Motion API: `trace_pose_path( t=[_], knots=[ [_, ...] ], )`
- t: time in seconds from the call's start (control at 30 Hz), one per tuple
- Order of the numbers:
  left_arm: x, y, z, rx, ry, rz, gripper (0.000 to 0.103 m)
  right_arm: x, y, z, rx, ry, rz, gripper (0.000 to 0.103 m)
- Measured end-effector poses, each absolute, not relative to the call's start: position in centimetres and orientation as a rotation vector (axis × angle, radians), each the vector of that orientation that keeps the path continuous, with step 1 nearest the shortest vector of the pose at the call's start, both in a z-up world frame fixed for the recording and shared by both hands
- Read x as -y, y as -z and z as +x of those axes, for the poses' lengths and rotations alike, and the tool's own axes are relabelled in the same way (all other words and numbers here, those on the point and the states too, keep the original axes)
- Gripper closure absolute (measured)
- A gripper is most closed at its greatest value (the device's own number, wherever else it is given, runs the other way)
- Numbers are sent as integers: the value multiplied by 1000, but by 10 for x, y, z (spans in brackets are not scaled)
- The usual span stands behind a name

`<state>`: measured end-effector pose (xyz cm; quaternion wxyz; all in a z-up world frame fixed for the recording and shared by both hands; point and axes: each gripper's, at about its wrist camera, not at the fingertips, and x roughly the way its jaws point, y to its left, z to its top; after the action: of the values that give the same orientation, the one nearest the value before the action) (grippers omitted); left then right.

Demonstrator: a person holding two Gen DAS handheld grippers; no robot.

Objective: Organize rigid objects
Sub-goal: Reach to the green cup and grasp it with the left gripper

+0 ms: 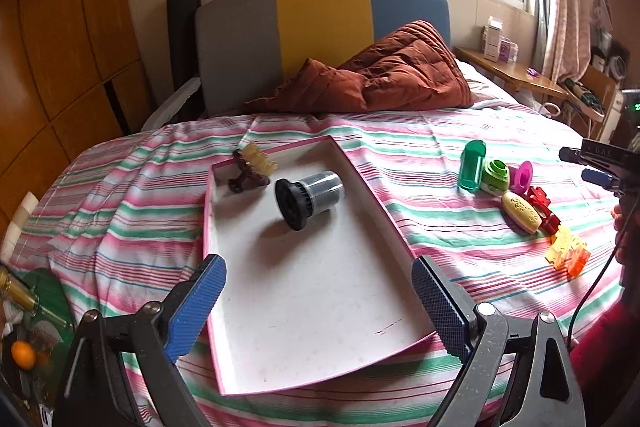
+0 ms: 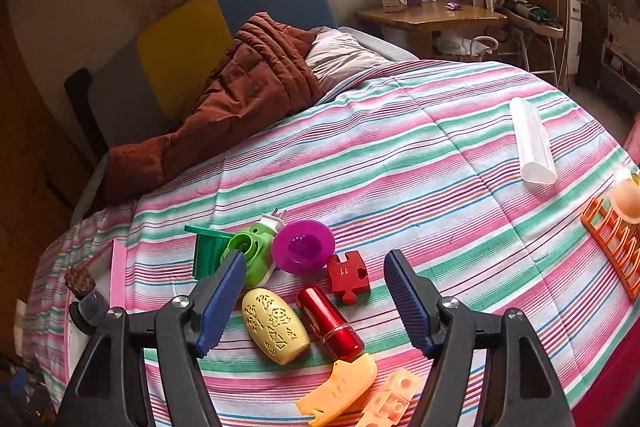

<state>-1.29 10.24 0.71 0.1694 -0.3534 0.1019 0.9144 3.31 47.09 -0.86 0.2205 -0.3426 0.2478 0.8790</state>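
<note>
A white tray with a pink rim [image 1: 224, 307] lies on the striped bed cover. It holds a black-and-clear cylinder [image 1: 308, 197] and two hair claws [image 1: 250, 167] in its far corner. My left gripper [image 1: 318, 275] hangs open over the tray's near half, with nothing between its fingers. My right gripper [image 2: 316, 267] is open above a cluster of small things: a yellow oval case [image 2: 276, 327], a red tube [image 2: 330, 323], a red puzzle piece [image 2: 348, 277], a magenta cup [image 2: 303, 247] and a green round toy [image 2: 250, 251]. Its pads touch none of them. In the left wrist view the right gripper [image 1: 592, 167] shows at the right edge.
A green container [image 2: 208, 255], an orange clip [image 2: 338, 391] and peach blocks [image 2: 392, 399] lie around the cluster. Farther right are a white tube [image 2: 532, 143] and an orange rack [image 2: 616, 247]. A brown quilt [image 1: 380, 75] is heaped at the headboard.
</note>
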Motion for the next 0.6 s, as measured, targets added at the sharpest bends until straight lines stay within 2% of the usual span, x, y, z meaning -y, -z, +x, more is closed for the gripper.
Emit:
trace_pose_path(
  t=[0.3, 0.6],
  knots=[
    [-135, -4, -17, -343, -2539, -1007, 8, -475, 9, 36, -729, -2440, -931, 31],
    [-172, 3, -25, -323, -2425, -1028, 8, -482, 11, 39, -789, -2417, -924, 31]
  ],
)
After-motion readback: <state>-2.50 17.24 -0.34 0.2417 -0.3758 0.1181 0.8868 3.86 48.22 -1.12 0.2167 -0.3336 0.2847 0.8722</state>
